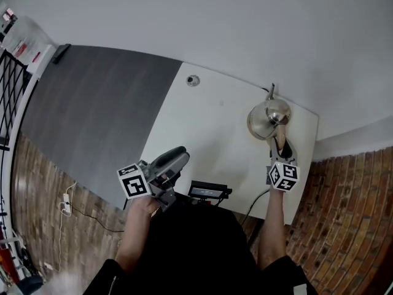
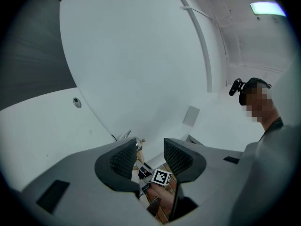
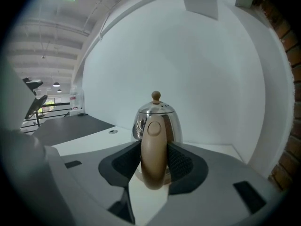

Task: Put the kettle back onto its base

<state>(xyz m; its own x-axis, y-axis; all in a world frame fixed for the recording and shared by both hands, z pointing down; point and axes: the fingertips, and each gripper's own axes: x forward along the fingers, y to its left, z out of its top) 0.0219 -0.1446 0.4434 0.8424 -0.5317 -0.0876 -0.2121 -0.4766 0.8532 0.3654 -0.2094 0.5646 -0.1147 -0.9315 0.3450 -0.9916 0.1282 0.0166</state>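
- Kettle [image 1: 268, 119]: standing upright at the far right corner of the white table [image 1: 202, 128].
- Right gripper [image 3: 154, 161]: clamping both jaws on the kettle's tan handle [image 3: 153, 145].
- Left gripper [image 2: 149, 157]: hovering over the table's near edge, jaws standing apart, holding nothing.

The kettle [image 1: 268, 119] is a polished steel dome with a tan handle [image 3: 153, 126] and a round tan lid knob [image 3: 155, 96]. It stands upright at the far right of the white table [image 1: 202, 134], with its handle clamped in the right gripper [image 3: 154, 149].

Left claw [image 1: 177, 158], right claw [image 1: 281, 144] grey; black clothing [image 1: 202, 244].
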